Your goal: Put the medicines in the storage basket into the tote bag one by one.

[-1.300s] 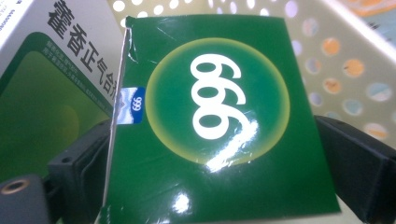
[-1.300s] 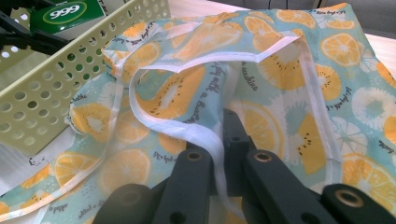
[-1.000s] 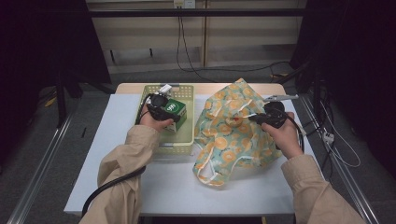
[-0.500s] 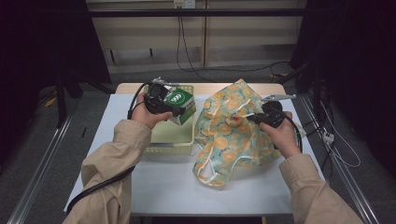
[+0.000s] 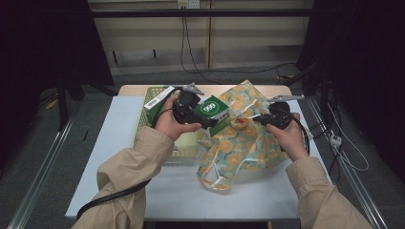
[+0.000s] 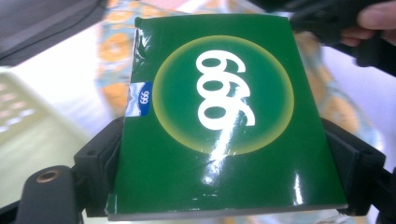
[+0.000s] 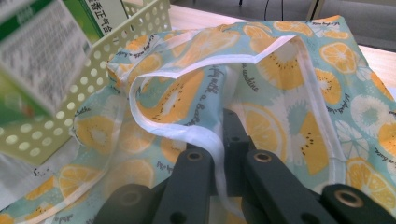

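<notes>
A glossy green box (image 5: 211, 109) with a white "999" in a yellow ring is clamped by its side edges in my left gripper (image 5: 203, 118). It hangs in the air between the basket and the bag. The same box (image 6: 224, 121) spans the space between the left gripper's (image 6: 229, 161) black jaws. A fruit-print fabric bag (image 5: 248, 140) lies on the table at the right. My right gripper (image 5: 261, 119) is shut on its white-trimmed rim (image 7: 205, 135) and holds the mouth up, as the right gripper (image 7: 225, 154) view shows.
A pale green perforated basket (image 5: 154, 101) stands at the back left of the white table (image 5: 119, 167), with another carton (image 7: 105, 14) in it. The basket's wall (image 7: 88, 74) lies close to the bag's mouth. Cables hang behind the table.
My left hand has lifted the green box out of the basket and carried it up and to the right, towards the bag's mouth. The right hand has stayed where it was.
</notes>
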The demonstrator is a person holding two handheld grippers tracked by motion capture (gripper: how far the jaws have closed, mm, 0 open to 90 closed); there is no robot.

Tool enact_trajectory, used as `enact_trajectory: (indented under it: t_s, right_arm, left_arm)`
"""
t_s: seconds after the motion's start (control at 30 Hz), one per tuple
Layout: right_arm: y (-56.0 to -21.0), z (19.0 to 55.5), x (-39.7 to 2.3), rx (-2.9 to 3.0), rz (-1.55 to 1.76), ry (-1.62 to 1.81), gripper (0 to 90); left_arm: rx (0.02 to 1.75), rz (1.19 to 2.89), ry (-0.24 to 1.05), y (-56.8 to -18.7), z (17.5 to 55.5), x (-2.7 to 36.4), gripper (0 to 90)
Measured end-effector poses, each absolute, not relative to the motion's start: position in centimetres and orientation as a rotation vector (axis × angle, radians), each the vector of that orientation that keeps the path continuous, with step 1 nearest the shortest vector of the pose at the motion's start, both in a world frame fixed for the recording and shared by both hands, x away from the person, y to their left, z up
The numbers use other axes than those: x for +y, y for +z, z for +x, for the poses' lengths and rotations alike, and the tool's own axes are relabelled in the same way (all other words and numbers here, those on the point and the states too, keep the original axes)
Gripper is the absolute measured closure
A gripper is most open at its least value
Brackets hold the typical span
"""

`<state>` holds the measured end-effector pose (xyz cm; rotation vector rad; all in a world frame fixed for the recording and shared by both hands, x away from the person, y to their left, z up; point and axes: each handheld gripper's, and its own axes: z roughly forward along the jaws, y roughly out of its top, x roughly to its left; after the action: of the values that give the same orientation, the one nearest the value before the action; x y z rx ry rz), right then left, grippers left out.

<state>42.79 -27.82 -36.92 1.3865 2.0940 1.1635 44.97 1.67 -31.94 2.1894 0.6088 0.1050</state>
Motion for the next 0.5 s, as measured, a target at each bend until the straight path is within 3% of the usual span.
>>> enact_trajectory:
  t_s: [0.5]
  right_arm:
    - [-36.2, 42.6, -28.1, 2.084, 1.375, 1.192, 90.0]
  left_arm:
    - [0.525, 2.29, 0.025, -37.0, 44.4, -4.2, 16.0]
